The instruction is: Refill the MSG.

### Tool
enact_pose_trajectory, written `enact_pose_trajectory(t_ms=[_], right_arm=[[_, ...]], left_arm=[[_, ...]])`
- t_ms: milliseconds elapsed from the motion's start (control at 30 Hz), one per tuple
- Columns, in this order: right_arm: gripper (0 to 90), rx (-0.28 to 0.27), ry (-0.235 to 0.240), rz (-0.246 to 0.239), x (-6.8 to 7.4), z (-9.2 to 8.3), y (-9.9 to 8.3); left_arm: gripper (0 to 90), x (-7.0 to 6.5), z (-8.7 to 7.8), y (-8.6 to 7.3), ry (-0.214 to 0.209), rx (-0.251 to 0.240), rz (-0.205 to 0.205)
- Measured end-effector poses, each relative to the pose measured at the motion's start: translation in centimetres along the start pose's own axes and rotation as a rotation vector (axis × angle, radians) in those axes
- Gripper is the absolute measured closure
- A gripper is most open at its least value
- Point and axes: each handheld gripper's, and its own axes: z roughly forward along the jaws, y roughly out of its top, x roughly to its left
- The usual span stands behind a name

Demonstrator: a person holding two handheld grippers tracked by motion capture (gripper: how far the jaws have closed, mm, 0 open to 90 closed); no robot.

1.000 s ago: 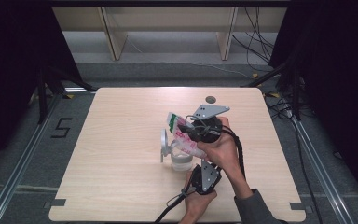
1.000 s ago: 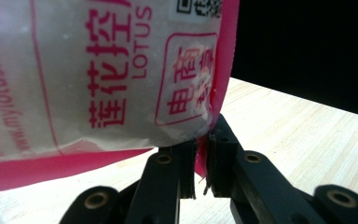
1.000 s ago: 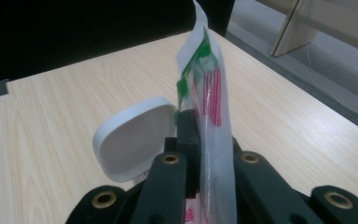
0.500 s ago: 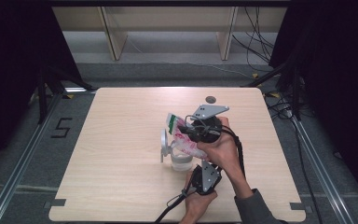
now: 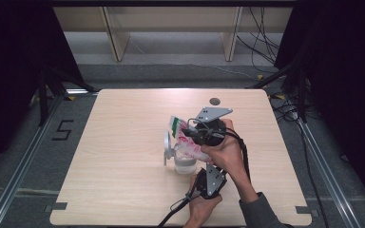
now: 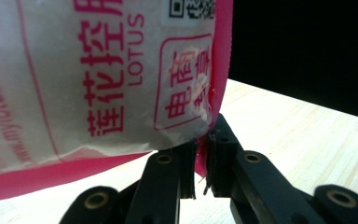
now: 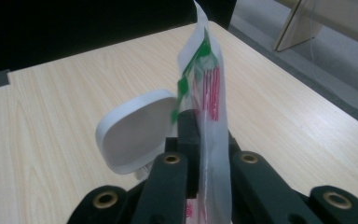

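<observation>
Pink-and-white pouch held tilted over the clear container with its white lid flipped open — no shift from a second ago. Pinched at a pink corner by the left gripper. Right gripper just squeezed tighter on the film, clamped near the green top. Likely pouring, or about to.

Pale wooden table, grey floor, dark surroundings, wooden shelving behind.
</observation>
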Motion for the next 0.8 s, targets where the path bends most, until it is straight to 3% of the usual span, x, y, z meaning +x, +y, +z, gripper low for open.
enact_pose_trajectory(t_ms=[300, 433, 800], right_arm=[[90.0, -0.004, -0.027, -0.027, 0.01, -0.21, 0.26], [90.0, -0.003, -0.034, -0.002, 0.01, -0.24, 0.23], [90.0, -0.010, -0.032, -0.024, -0.02, -0.04, 0.42]], left_arm=[[83.0, -0.09, 0.14, 0.37, -0.001, -0.005, -0.001], [82.9, -0.09, 0.20, 0.37, -0.002, -0.003, -0.005], [82.9, 0.07, 0.19, 0.47, 0.003, -0.006, -0.003]])
